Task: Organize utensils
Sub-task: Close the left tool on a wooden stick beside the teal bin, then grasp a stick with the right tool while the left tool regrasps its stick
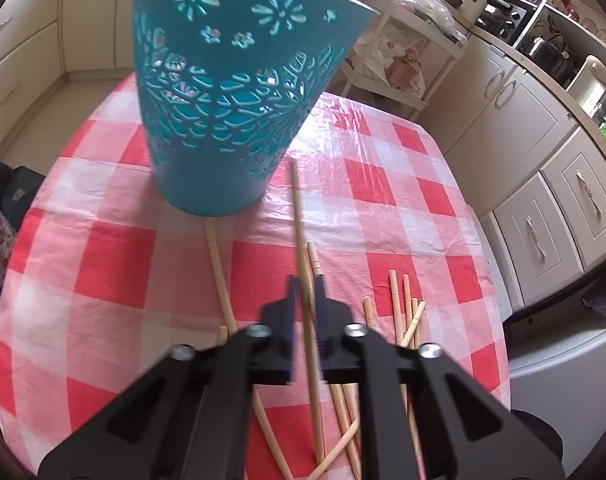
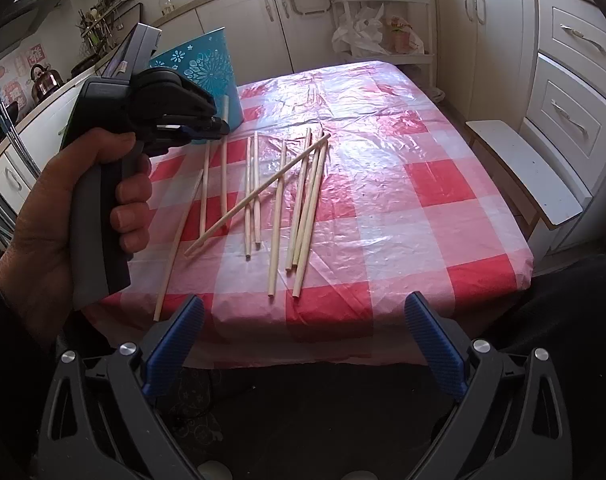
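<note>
Glossy, crinkled plastic sheeting over the red-and-white check cloth on my worktop (image 2: 383, 168), catching light ahead of both tongs. My left tongs (image 1: 307, 292) are matt black plastic with bright metal screws. Pale, smooth bare-wood chopsticks (image 2: 299, 200) lie beneath them. Just beyond, the teal basket (image 1: 231, 92) looks like smooth cut-out plastic. My right tongs (image 2: 303, 344) carry blue textured rubbery pads (image 2: 435, 344) on dark matt arms.

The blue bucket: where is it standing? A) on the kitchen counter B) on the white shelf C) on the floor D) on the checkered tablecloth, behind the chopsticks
D: the blue bucket stands upright on the red-and-white checkered tablecloth, with the chopsticks lying in front of it.
</note>
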`<state>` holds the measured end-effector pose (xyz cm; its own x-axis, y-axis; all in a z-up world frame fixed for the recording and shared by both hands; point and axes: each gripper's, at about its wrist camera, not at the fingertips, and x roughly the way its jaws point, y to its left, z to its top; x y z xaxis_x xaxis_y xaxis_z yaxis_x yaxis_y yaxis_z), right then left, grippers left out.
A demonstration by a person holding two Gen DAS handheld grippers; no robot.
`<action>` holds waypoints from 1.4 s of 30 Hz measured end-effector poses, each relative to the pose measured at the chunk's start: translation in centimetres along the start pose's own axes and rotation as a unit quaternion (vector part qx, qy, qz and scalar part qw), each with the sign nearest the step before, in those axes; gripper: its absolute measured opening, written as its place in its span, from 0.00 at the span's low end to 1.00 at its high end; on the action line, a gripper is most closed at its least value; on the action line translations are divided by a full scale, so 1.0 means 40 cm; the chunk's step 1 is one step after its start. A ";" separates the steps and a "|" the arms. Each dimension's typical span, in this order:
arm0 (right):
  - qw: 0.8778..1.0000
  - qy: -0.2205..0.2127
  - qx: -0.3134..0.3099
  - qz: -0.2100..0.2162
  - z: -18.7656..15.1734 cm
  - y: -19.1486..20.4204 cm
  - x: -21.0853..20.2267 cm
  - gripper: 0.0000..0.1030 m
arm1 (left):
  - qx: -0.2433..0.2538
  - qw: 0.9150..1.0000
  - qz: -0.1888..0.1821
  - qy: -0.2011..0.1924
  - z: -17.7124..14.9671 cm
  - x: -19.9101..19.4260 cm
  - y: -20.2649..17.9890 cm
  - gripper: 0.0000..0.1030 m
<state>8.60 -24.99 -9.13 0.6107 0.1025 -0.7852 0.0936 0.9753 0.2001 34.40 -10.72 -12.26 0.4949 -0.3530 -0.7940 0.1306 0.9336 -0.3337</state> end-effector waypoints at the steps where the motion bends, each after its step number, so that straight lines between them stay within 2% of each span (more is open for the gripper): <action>1: 1.000 -0.001 0.000 0.000 0.002 -0.001 0.000 0.93 | 0.004 1.000 -0.003 0.000 0.000 0.000 -0.001 0.03; 6: 1.000 -0.004 0.000 -0.005 0.011 -0.003 -0.004 0.93 | 0.017 0.999 -0.033 -0.018 -0.014 -0.056 0.010 0.03; 11: 1.000 -0.011 -0.007 -0.002 0.020 0.011 -0.013 0.93 | 0.005 0.998 -0.061 -0.033 -0.039 -0.145 0.054 0.00; 17: 1.000 -0.021 -0.011 0.013 0.062 0.032 -0.020 0.93 | 0.000 0.996 -0.063 -0.058 -0.060 -0.246 0.114 0.00; 22: 0.999 -0.032 -0.019 0.021 0.097 0.064 -0.017 0.93 | -0.003 0.998 -0.059 -0.008 -0.065 -0.193 0.144 0.00; 24: 0.999 -0.032 -0.023 0.023 0.101 0.075 -0.013 0.93 | -0.003 0.999 -0.047 -0.001 -0.067 -0.161 0.136 0.02; 25: 0.999 -0.030 -0.025 0.024 0.100 0.078 -0.008 0.93 | -0.002 0.999 -0.039 0.003 -0.065 -0.141 0.129 0.04; 27: 0.999 -0.023 -0.029 0.025 0.097 0.079 0.002 0.93 | -0.013 1.000 -0.020 0.012 -0.058 -0.100 0.126 0.17; 29: 0.999 -0.021 -0.029 0.024 0.097 0.071 0.008 0.93 | -0.031 0.999 -0.002 0.021 -0.051 -0.062 0.135 0.20; 31: 0.999 -0.021 -0.025 0.021 0.103 0.055 0.013 0.93 | -0.038 0.999 0.011 0.027 -0.047 -0.038 0.143 0.20; 40: 1.000 -0.029 -0.005 -0.001 0.158 -0.016 0.042 0.93 | 0.005 0.998 0.054 0.035 0.005 0.038 0.121 0.20; 42: 1.000 -0.027 -0.007 -0.001 0.160 -0.015 0.050 0.93 | 0.012 0.998 0.055 0.031 0.008 0.047 0.115 0.09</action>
<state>14.79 -26.61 -7.05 0.6519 0.0899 -0.7529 0.0848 0.9781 0.1902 36.21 -7.06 -15.10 0.4532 -0.2508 -0.8554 0.0994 0.9678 -0.2311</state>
